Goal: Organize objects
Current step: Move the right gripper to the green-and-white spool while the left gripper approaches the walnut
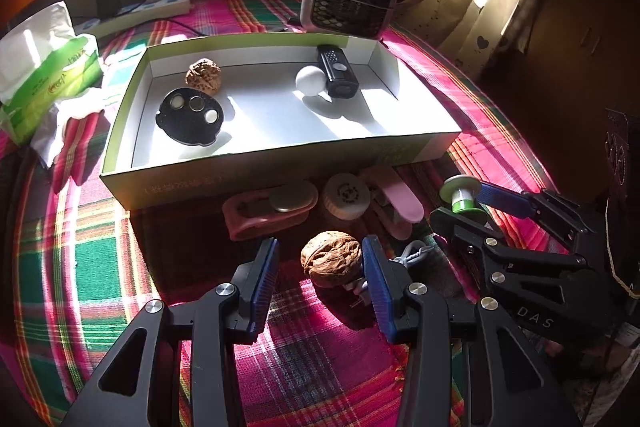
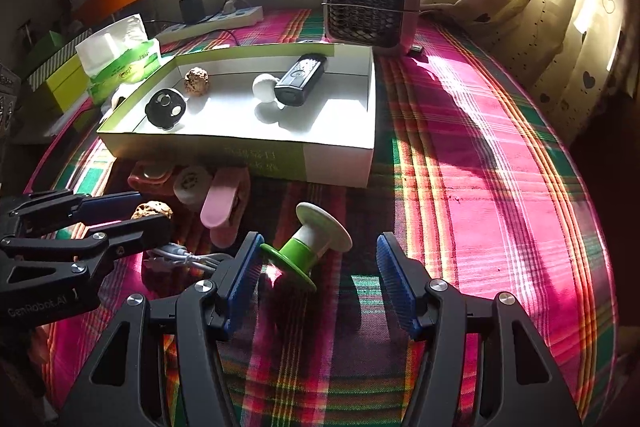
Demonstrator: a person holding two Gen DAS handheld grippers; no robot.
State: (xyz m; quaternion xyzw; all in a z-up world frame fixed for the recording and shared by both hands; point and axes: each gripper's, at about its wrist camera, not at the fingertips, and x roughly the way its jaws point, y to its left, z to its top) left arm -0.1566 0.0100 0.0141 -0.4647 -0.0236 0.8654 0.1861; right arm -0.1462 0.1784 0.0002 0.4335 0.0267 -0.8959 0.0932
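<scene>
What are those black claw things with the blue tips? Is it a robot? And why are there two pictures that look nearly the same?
It is no robot. A person holds two grabbing tools, one in each hand, and each tool has a little camera that looks along its two fingers. So one picture is the left gripper's view and the other is the right gripper's view of the same checked cloth.

The left gripper is open around a walnut, which lies on the cloth beside one blue pad. The right gripper is open too, with a green and white spool lying between its fingers. Neither thing is squeezed yet.

Behind them stands a box that already holds another walnut, a white ball, a black disc and a small black gadget. In front of the box lie pink clips and a white cable.
</scene>
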